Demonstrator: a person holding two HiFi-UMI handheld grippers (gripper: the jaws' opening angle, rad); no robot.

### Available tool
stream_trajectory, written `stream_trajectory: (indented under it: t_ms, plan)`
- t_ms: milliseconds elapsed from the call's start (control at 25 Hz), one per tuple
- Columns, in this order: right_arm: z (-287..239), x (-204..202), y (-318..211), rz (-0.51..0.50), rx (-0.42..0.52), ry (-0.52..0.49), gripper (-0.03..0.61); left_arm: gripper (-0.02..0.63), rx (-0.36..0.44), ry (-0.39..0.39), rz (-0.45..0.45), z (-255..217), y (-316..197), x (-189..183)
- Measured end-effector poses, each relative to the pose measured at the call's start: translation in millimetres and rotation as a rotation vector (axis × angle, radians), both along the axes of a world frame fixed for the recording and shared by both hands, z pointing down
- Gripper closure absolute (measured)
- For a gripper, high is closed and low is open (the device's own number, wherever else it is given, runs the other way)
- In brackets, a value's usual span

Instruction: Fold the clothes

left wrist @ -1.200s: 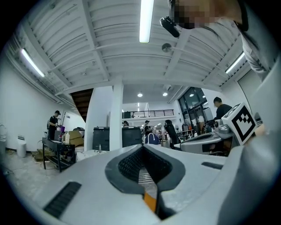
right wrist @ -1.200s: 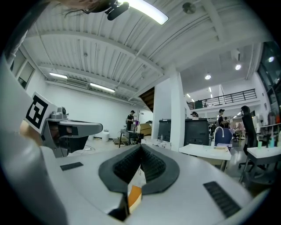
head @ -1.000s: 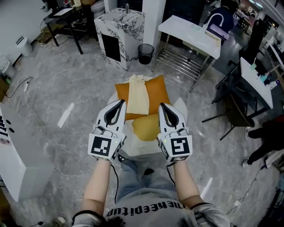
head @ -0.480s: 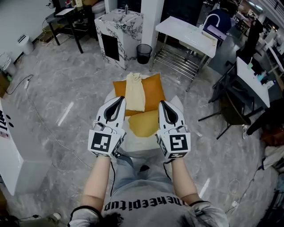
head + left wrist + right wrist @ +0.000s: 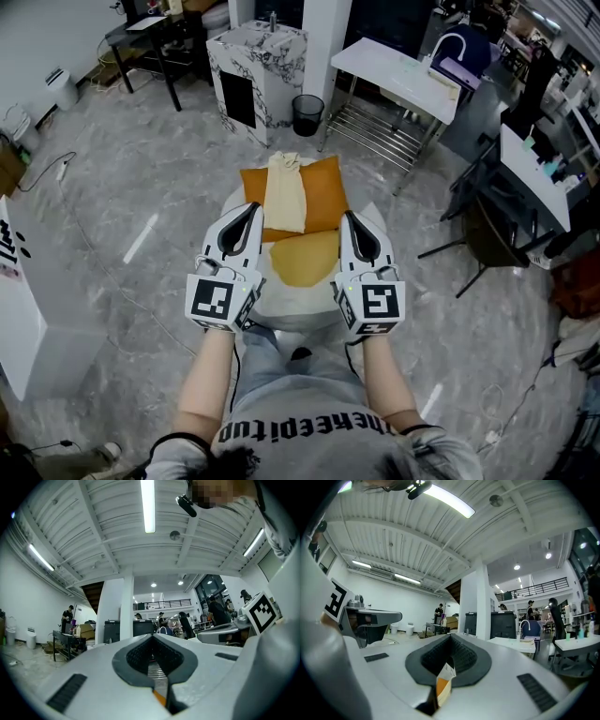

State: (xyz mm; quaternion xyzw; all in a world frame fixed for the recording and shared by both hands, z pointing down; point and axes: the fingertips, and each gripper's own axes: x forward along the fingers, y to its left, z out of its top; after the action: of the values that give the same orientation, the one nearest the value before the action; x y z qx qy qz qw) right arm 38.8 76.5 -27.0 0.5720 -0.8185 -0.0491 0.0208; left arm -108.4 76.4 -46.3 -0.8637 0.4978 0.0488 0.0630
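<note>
A small white table (image 5: 379, 223) stands in front of me in the head view. On it lies an orange cloth (image 5: 323, 197) with a cream garment (image 5: 284, 195) across its left part, and a yellow cloth (image 5: 302, 259) nearer to me. My left gripper (image 5: 252, 211) and right gripper (image 5: 348, 219) hover side by side above the table's near half, either side of the yellow cloth. Both are shut and hold nothing. In the gripper views, the left gripper (image 5: 152, 637) and the right gripper (image 5: 450, 637) point level across the room, with slivers of cloth showing below the closed jaws.
A marble-patterned cabinet (image 5: 255, 66) and a black bin (image 5: 307, 113) stand beyond the table. A white desk (image 5: 403, 77) with a metal rack (image 5: 380, 136) under it is at the back right. A dark chair (image 5: 492, 225) is to the right, a white box (image 5: 23, 328) to the left.
Both grippers hold nearly the same place, shut, over the table. The head view has shifted slightly.
</note>
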Motion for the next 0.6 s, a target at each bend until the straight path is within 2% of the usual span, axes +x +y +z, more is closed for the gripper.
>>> stream_trajectory:
  t_ms: [600]
  plan:
    - [-5,14,26,-0.025,0.009,-0.016,0.577,0.611,0.008,0.020,-0.020,-6,31,16]
